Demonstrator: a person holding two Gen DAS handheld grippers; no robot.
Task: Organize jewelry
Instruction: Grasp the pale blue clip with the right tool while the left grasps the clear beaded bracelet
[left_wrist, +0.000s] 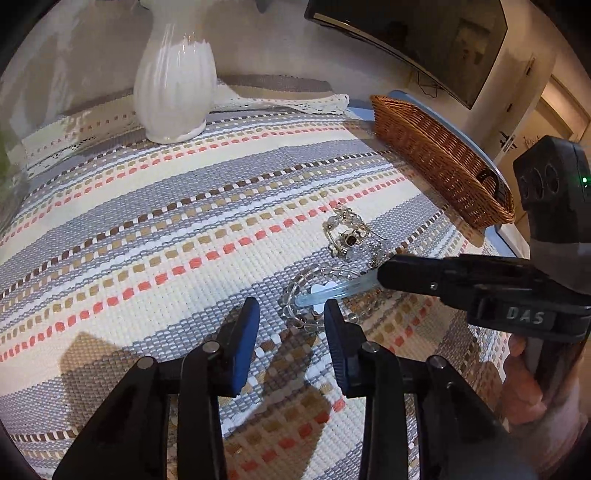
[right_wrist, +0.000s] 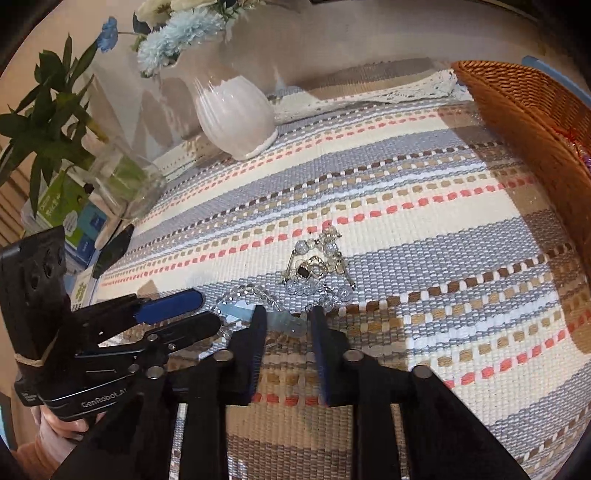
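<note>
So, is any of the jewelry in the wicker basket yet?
Cannot tell: the jewelry pile lies on the striped cloth, but the wicker basket shows mostly its outer wall, its inside largely hidden.

Your left camera looked low and close across the striped woven cloth toward the white ribbed vase. Your right camera faced the same way from nearby. Both shared the vase, the brown wicker basket and the jewelry pile.

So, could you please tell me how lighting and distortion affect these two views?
Left wrist view: the fisheye bows the mat's stripes, glare streaks the white vase, and the left gripper casts a shadow. Right wrist view: dark rounded corners, a shaded wicker basket.
</note>
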